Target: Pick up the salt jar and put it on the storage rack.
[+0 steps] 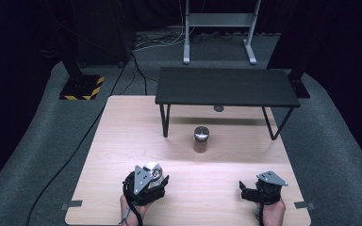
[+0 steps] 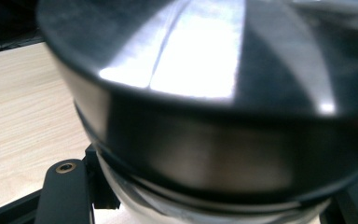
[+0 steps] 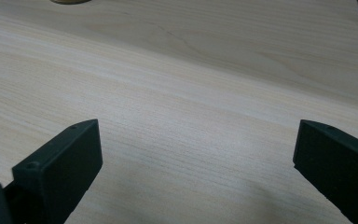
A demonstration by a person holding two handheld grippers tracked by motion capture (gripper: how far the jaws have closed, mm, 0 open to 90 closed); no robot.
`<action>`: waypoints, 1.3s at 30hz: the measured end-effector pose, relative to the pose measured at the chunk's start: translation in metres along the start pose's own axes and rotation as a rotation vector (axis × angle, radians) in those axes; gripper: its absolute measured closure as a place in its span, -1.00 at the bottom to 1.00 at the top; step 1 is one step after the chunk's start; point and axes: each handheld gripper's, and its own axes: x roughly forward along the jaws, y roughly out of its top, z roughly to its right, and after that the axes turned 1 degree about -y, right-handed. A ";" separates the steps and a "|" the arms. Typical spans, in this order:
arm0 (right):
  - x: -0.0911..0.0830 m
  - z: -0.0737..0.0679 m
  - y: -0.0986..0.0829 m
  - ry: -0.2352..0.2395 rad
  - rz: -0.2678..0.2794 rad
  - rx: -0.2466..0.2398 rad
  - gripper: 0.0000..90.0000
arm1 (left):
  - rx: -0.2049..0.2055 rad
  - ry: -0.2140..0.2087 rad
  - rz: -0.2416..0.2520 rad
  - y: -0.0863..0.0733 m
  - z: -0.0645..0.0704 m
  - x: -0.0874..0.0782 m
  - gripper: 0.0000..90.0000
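Note:
My left gripper [image 1: 154, 178] sits at the table's near left, shut on a small jar with a shiny metal lid [image 1: 153, 169]. In the left gripper view that lid [image 2: 205, 70] looms very close, with the jar's body [image 2: 205, 205] wedged between the two black jaws. A second jar [image 1: 201, 137], brownish with a metal lid, stands upright in the middle of the table. At the near right, my right gripper [image 1: 255, 188] is open above bare wood, its jaws wide apart with nothing between them [image 3: 198, 158].
A low black bench [image 1: 226, 87] stands across the far half of the wooden table [image 1: 122, 136], with thin legs [image 1: 164, 120] and a small grey round thing [image 1: 218, 108] beneath it. Cables and a metal stand lie on the floor beyond.

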 end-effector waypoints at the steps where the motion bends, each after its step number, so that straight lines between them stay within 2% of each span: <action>1: 0.000 0.000 0.000 0.001 0.000 0.001 -0.99 | 0.000 -0.001 0.001 0.002 -0.001 0.001 -0.31; 14: 0.001 0.001 0.001 0.006 -0.008 0.002 -1.00 | 0.025 -0.015 0.001 0.018 -0.009 0.011 -0.31; 39: 0.001 0.001 0.001 0.005 -0.009 -0.001 -0.99 | 0.049 -0.049 0.014 0.045 -0.029 0.030 -0.31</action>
